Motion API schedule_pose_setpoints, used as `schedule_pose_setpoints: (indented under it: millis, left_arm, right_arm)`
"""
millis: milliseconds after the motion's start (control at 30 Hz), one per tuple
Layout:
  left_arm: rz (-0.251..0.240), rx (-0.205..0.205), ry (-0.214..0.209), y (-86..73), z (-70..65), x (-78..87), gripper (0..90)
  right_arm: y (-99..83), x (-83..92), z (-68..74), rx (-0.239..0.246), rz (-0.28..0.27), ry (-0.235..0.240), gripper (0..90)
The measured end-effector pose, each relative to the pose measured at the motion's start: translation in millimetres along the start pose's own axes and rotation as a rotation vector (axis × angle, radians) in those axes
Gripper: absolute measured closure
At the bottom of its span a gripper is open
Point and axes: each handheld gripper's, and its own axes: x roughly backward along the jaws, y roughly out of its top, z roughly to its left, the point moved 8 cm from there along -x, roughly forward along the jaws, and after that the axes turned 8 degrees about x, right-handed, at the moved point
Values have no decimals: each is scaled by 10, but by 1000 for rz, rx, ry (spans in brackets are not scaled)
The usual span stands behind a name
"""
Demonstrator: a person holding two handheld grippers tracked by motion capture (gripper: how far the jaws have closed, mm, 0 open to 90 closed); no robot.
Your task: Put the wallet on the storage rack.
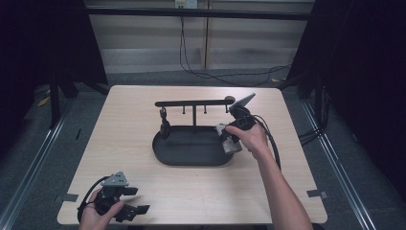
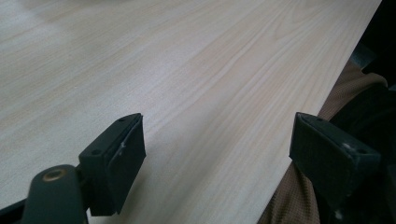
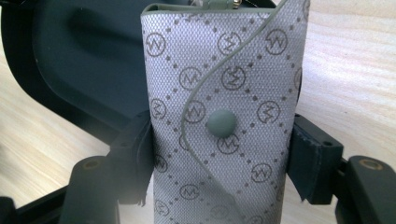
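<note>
**Grey pouch clamped at the right end of the black tray**

We held the right gripper (image 1: 229, 139) at the right end of the black tray (image 1: 191, 158), its jaws clenched on a grey patterned pouch (image 1: 228, 140). In the right gripper view the pouch (image 3: 224, 116) stood upright between the two black jaws, both pads pressed flat against its sides, a curved flap running across its front and a round grey snap button (image 3: 221, 123) sitting near the middle. Behind the pouch lay the dark tray (image 3: 84, 60), and the pale wooden table (image 3: 345, 70) showed to the right of it.

From the tray rose a thin post bearing a black hanger bar (image 1: 194, 102) with small hooks beneath it. A dark item (image 1: 164, 125) hung from the left hook, down toward the tray's left end. The pouch was just below the right end of the bar.

We kept the left gripper (image 1: 128, 207) at the near left corner of the table (image 1: 129, 124), well apart from the tray. In the left gripper view its jaws stood wide and released, with bare wood between them and a brown sleeve (image 2: 299, 196) at the table's edge.
</note>
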Motion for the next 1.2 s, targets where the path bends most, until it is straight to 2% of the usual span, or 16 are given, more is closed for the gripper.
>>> schedule_pose_setpoints:
  millis: [33,100,233,533,633,700,1000,1200]
  left_arm:
    - [2,1,-4,-2,0,1,182]
    - [2,1,-3,-2,1,1,182]
    - [4,1,-6,-3,-1,-4,182]
    - [2,-1,-5,-5,2,-4,182]
    - [0,2,-5,-7,3,-6,182]
    - [3,3,-7,-8,5,-5,182]
    - [7,2,-7,-11,2,-9,182]
    - [12,1,-11,-15,-5,-19,183]
  right_arm:
    - [-2,-26,-20,-20,-16,9,329]
    - [-3,-40,-33,-27,-26,10,329]
    - [14,-115,-39,-81,-81,61,329]
    - [32,-254,-10,-109,-101,88,328]
    - [62,-296,-4,-133,-119,99,327]
    - [66,-317,-5,-135,-120,86,326]
    - [40,-393,-3,-134,-104,93,310]
    - [16,-445,-15,-138,-118,99,292]
